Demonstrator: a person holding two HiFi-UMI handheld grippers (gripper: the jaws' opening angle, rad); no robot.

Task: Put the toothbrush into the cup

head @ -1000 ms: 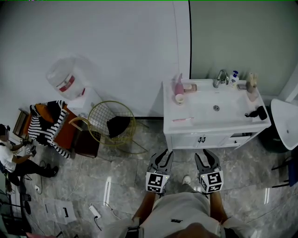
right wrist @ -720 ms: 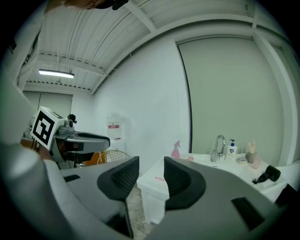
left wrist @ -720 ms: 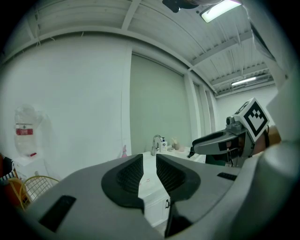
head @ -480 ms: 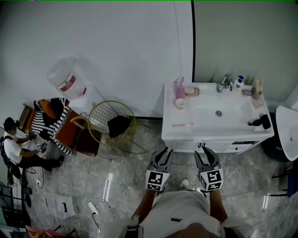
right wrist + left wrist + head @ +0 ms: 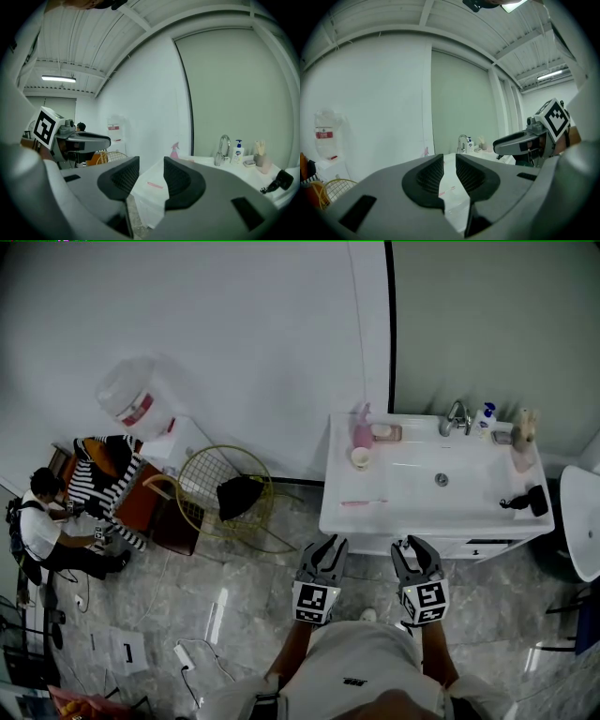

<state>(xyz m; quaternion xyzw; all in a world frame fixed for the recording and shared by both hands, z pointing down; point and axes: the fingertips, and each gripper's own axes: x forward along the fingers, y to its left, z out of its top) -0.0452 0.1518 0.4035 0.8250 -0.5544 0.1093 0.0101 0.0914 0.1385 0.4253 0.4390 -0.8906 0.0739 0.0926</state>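
Note:
A pink toothbrush (image 5: 363, 502) lies flat near the front left of the white sink counter (image 5: 403, 512). A small pale cup (image 5: 360, 457) stands at the counter's back left, beside a pink spray bottle (image 5: 362, 430). My left gripper (image 5: 323, 554) and right gripper (image 5: 415, 554) hover over the floor just short of the counter's front edge, both open and empty. In the left gripper view the toothbrush (image 5: 448, 190) shows in the narrow gap of the left gripper (image 5: 449, 171). The right gripper (image 5: 151, 173) frames the toothbrush (image 5: 155, 185) too.
A faucet (image 5: 457, 415), soap bottle (image 5: 485, 416) and black hair dryer (image 5: 525, 500) sit on the counter. A gold wire chair (image 5: 225, 488), a water dispenser (image 5: 136, 399) and a seated person (image 5: 42, 531) are to the left. Cables lie on the floor.
The sink counter has come closer and sits lower in the head view. Both grippers stay open and side by side. The seated person at the left has shifted.

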